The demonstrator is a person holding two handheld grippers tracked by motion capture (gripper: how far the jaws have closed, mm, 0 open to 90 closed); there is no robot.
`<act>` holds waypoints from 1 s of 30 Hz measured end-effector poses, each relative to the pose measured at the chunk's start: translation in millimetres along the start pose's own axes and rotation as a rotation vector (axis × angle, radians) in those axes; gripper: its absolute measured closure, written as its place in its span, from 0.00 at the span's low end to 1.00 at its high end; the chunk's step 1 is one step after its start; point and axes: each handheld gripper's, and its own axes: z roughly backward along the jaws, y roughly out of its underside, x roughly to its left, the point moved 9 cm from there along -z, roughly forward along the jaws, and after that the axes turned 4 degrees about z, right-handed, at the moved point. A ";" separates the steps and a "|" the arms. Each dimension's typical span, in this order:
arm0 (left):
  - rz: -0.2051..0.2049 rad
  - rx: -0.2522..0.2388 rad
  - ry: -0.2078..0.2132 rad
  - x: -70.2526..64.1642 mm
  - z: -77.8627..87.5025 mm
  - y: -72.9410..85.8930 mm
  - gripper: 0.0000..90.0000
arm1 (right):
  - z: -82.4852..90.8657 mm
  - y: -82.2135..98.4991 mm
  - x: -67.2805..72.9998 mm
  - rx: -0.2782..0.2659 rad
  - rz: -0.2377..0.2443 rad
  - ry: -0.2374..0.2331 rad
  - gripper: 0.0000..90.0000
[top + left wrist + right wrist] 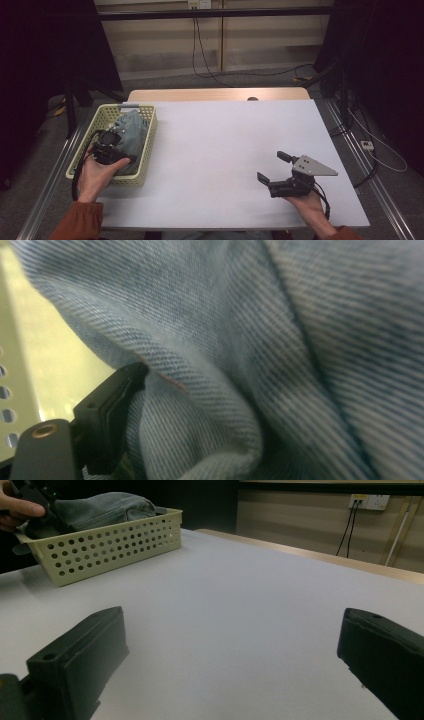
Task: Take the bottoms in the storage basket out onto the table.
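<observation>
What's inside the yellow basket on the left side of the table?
A bunched piece of blue denim fills the basket, and the left tool reaches into it. Anything under the cloth is hidden.

Table: flat white top with a strip of light wood along its far edge, set on a metal frame over a grey floor. Basket: pale yellow-green plastic with perforated walls, standing directly on the table at its left edge, long side running front to back. Right of the basket the white surface lies bare to the opposite edge.
</observation>
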 end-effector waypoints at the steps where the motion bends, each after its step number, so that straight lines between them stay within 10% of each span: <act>1: 0.001 0.010 0.001 -0.1 -0.2 0.9 0.16 | 0.0 0.2 -0.2 0.001 -0.001 0.000 0.00; 17: -0.059 0.092 -0.011 -5.3 -6.6 9.7 0.69 | 0.3 0.7 0.2 0.004 0.002 0.002 0.00; 30: -0.014 -0.079 0.046 -5.5 9.5 -2.6 0.78 | 0.3 0.6 -0.7 0.002 0.000 0.002 0.00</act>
